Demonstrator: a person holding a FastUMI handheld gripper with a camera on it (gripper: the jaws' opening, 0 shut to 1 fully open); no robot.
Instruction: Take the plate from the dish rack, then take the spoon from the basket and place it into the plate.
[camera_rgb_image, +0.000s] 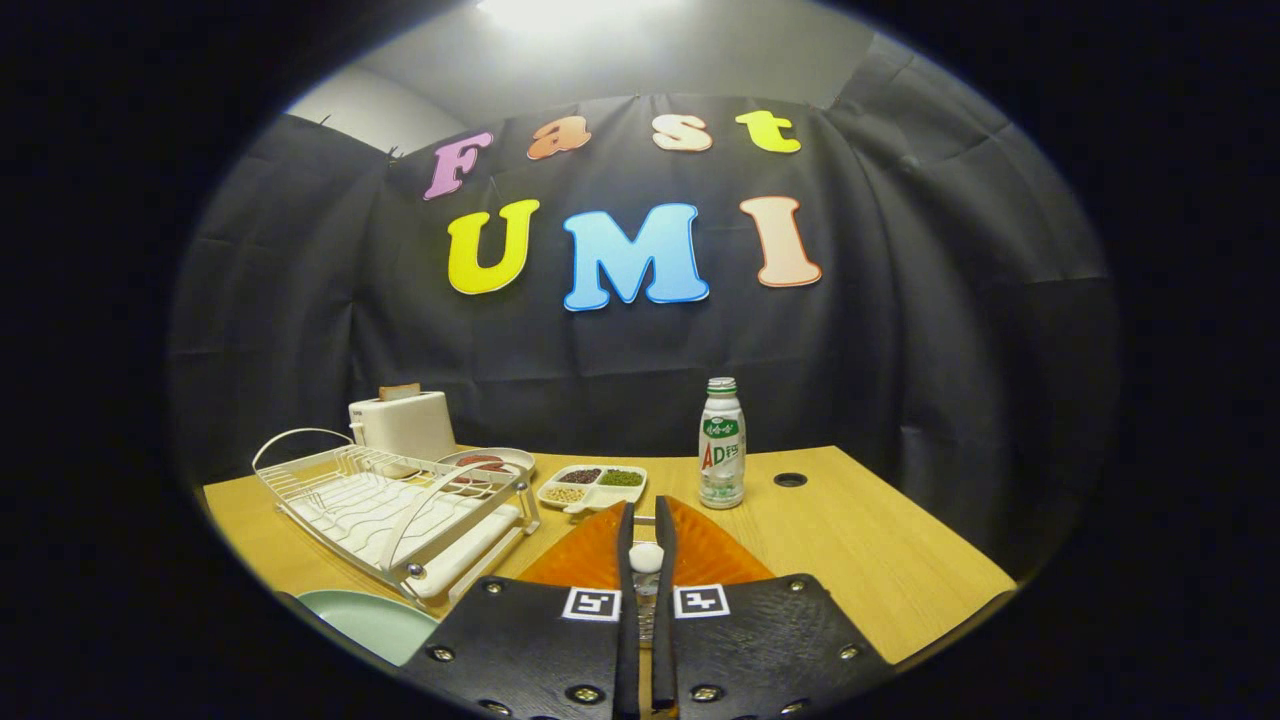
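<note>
Gripper (646, 520) fingers squeezed tight on small white spoon (646, 557), held over orange woven basket (640, 555). Pale green round plate (370, 620) lay on wooden table (880, 550), just beside white wire dish rack (390, 505), left of fingers.

Smooth wood-grain bench (880, 540), white coated wire dish rack (390, 510), glossy plastic bottle (721, 445), matt pale green plate (375, 620), ribbed orange basket (715, 555)
</note>
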